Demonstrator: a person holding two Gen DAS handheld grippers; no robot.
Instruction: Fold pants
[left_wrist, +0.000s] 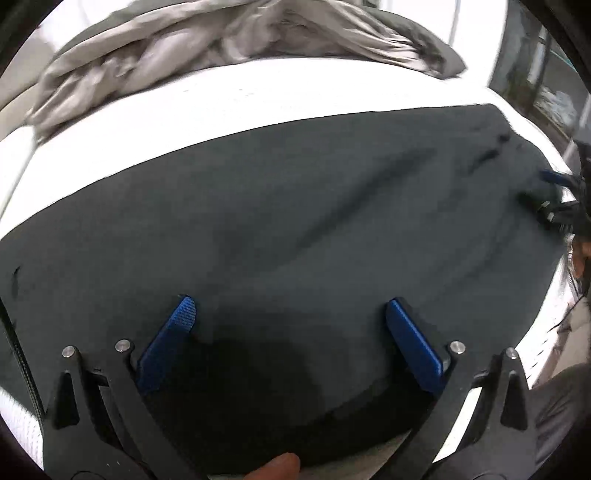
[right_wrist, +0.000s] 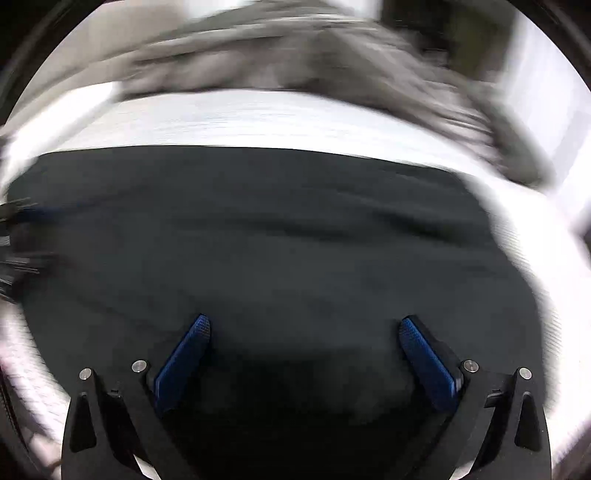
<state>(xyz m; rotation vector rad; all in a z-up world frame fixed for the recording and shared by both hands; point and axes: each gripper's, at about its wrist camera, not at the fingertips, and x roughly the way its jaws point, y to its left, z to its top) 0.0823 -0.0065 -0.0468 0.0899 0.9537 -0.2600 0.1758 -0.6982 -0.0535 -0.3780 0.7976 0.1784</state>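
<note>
Dark grey pants (left_wrist: 295, 221) lie spread flat across a white bed (left_wrist: 221, 103); they fill the middle of the right wrist view (right_wrist: 277, 240) too. My left gripper (left_wrist: 290, 306) is open, its blue pads (left_wrist: 173, 332) just above the near edge of the pants, holding nothing. My right gripper (right_wrist: 304, 325) is open and empty over the pants' near edge. The right gripper also shows at the right edge of the left wrist view (left_wrist: 557, 195). The left gripper shows blurred at the left edge of the right wrist view (right_wrist: 18, 229).
A crumpled grey blanket (left_wrist: 221, 40) lies along the far side of the bed, also in the right wrist view (right_wrist: 295, 55). White sheet (right_wrist: 258, 118) shows between blanket and pants. A fingertip (left_wrist: 277, 469) shows at the bottom. A window (left_wrist: 546, 88) is at the far right.
</note>
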